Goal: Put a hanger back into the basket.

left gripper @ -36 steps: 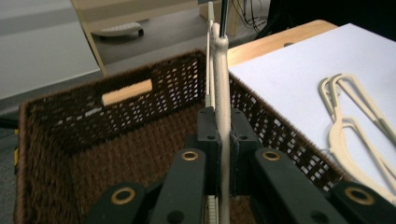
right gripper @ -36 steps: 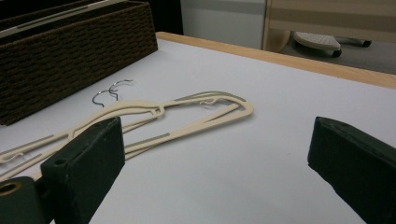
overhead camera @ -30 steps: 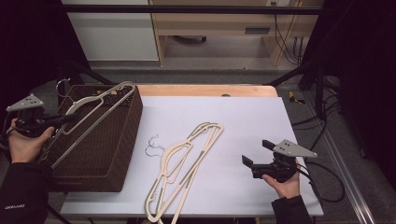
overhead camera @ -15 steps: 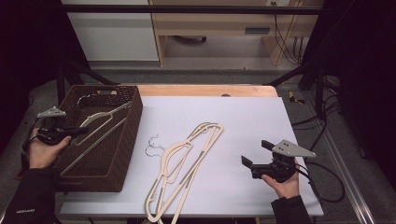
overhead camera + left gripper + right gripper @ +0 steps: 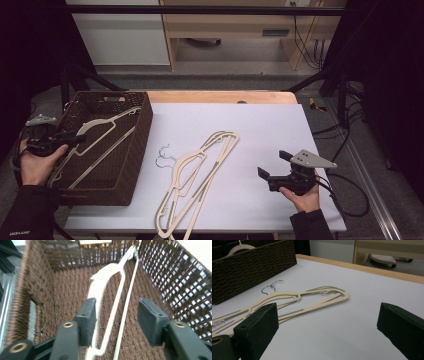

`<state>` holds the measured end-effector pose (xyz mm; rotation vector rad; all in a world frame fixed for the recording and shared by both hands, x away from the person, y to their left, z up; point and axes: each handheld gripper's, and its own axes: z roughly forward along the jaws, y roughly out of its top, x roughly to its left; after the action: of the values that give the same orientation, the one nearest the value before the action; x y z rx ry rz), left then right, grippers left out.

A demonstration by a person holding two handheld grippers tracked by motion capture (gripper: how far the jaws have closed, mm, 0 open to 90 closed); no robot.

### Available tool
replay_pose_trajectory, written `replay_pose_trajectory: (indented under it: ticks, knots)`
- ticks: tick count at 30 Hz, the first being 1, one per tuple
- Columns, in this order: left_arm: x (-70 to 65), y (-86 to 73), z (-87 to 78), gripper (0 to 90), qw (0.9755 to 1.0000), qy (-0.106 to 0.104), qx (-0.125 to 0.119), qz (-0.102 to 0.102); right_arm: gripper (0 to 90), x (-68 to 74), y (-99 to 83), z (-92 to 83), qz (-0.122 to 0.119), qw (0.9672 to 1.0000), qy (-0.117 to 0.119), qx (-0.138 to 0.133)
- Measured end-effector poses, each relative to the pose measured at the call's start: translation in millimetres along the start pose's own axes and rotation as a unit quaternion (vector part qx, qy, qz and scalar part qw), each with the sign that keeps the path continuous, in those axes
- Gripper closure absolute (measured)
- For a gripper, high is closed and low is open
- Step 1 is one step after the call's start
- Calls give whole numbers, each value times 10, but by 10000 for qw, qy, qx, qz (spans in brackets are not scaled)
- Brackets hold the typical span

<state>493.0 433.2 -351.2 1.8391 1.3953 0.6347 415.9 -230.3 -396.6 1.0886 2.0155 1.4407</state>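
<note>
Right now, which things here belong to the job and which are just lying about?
Belongs to the job:
hanger in the basket
wicker basket
hangers on the table
left gripper, jaws just opened

Lying about:
cables
white cabinet

High cam looks down over table [image 5: 310, 120]; left gripper cam close inside basket [image 5: 62, 290]; right cam low, facing hangers [image 5: 312, 296], shared w/ high view.

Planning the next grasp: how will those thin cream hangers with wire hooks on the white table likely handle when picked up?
The thin cream hangers look flat and slim, so probably light, perhaps slightly flexible. They lie overlapped, so lifting one may drag another. Flat on the white table, an edge may be hard to catch.
</note>
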Motion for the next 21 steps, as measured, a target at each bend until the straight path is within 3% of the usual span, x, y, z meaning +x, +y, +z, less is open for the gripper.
replay_pose_trajectory:
  ticks: [5, 9, 13, 17, 21]
  knots:
    - [-188, 29, -187, 373, 9983, -245, -502, 146, 40, -2, 4, -7, -14, 10000, 8, -19]
    - [-399, 40, -273, 317, 9946, -492, -858, 304, 39, -1, 10, -20, 25, 10000, 5, -40]
    - [-626, 50, -326, 239, 9898, -753, -1117, 464, 39, 1, 15, -27, 61, 10000, -21, -61]
    - [-859, 38, -376, 198, 9833, -1117, -1325, 559, 38, 2, 14, -24, 63, 10000, -37, -58]
    - [-1068, 4, -405, 140, 9781, -1308, -1466, 691, 37, 0, 12, -29, 37, 10000, -32, -49]
